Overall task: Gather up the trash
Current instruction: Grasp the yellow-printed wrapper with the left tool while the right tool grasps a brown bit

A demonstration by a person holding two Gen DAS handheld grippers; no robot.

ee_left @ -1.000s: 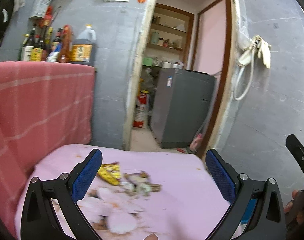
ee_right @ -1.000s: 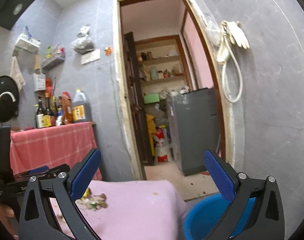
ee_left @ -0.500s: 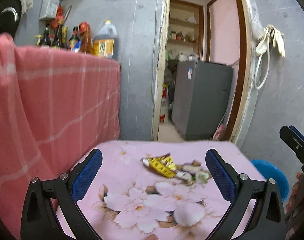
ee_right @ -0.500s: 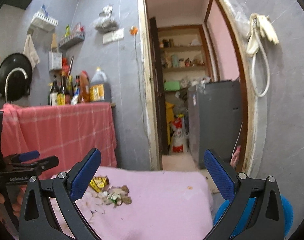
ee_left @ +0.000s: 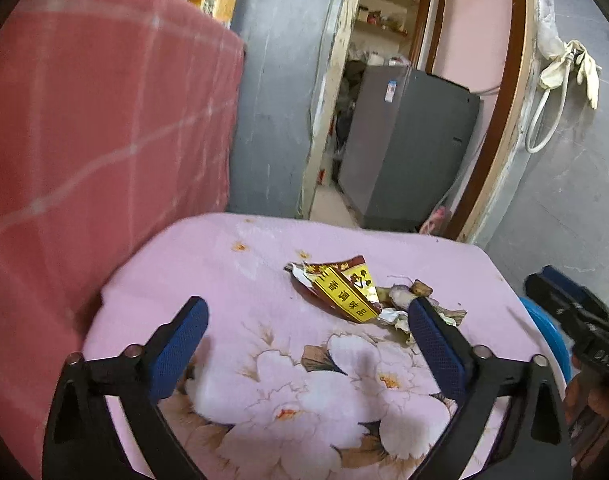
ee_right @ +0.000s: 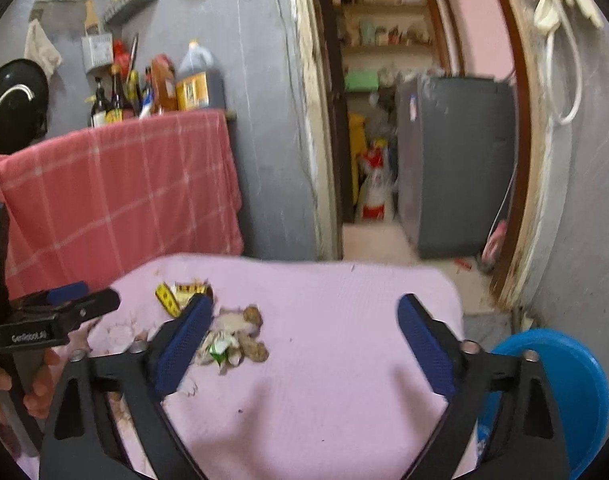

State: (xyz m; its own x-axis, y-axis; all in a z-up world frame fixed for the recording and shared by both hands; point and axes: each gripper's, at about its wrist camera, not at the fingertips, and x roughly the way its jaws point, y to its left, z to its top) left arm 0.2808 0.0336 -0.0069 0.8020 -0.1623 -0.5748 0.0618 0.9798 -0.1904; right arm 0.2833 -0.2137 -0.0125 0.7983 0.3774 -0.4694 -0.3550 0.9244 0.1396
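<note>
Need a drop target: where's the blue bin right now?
The blue bin sits on the floor off the pink table's right edge, low right in the right wrist view, behind the right gripper's right finger.

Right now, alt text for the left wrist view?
The left tongs hang open and empty over a pink floral tablecloth, near a small trash pile: a torn red-and-yellow wrapper and crumpled scraps by the right-hand fingertip. A red checked cloth hangs left, a doorway with a grey appliance lies beyond, and a blue bin peeks in right.
</note>
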